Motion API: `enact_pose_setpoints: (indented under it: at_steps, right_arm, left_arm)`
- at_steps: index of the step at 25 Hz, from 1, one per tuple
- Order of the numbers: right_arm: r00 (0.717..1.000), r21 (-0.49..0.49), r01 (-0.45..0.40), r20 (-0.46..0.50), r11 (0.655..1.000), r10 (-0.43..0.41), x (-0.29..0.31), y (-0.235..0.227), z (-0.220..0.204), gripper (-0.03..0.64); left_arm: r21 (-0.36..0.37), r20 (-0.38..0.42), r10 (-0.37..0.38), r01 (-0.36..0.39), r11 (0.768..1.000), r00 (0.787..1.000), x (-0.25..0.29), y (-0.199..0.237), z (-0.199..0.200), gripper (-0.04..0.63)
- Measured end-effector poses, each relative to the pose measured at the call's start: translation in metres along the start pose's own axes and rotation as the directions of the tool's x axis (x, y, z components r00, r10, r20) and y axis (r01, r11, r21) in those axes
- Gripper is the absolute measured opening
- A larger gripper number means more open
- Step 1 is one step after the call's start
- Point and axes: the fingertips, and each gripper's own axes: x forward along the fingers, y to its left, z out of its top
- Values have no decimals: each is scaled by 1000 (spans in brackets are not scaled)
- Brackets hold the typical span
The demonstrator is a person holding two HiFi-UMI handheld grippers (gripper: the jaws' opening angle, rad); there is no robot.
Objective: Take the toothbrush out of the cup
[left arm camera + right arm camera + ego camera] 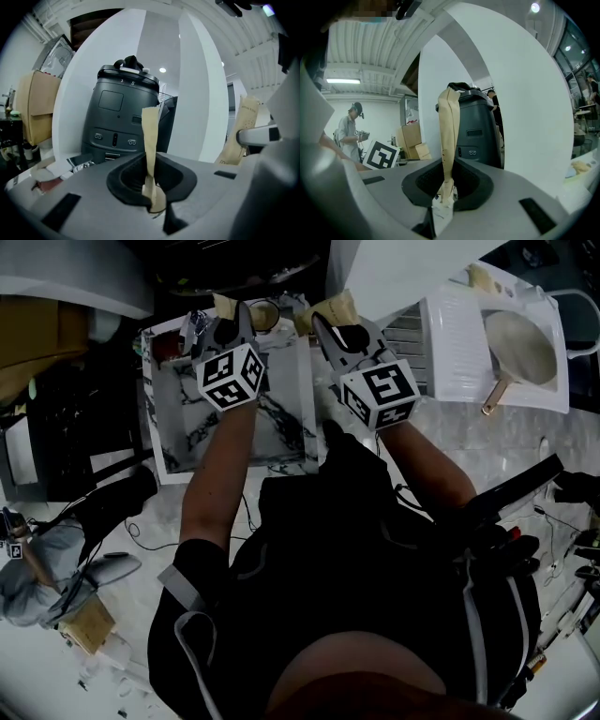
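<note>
Both grippers are held side by side over the far edge of a marble-patterned tray (281,427). In both gripper views the tan-taped fingers stand pressed together as one strip. My left gripper (228,306) (150,115) is shut, with nothing showing between its pads. My right gripper (328,313) (449,96) is shut too, also with nothing visible in it. A small round vessel (265,313), possibly the cup, sits between the two grippers' tips in the head view. I cannot make out a toothbrush in any view.
A dark grey machine (122,117) (480,131) stands straight ahead against a white pillar. A white dish rack (450,343) holding a pan (520,343) lies to the right. Cables and dark gear (94,512) clutter the left. A person (349,131) stands far off.
</note>
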Motion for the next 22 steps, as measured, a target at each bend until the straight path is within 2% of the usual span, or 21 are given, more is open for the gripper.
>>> enact_pose_setpoints:
  at_steps: [7,11,13,18,22]
  right_arm:
    - [999,-8,29,30,1000,-29,-10,13,24,54]
    - [998,-21,34,55,999,-33,-12,21,38,54]
    - [998,-27,45,56,999,-43,-12,27,43,54]
    - [997,-19,48,64,999,-46,-9,44,52,54]
    - [998,-53,21,66,998,-17,-13,63,60,54]
  left_arm:
    - [3,75,-75,75,997,994,-29,-11,45,34]
    - [-13,134,-109,112,994,985,-53,-15,78,34]
    - [7,157,-130,131,991,979,-67,-16,92,34]
    - [11,156,-91,90,996,984,-107,0,110,34]
    - [35,168,-76,71,997,983,-139,3,116,34]
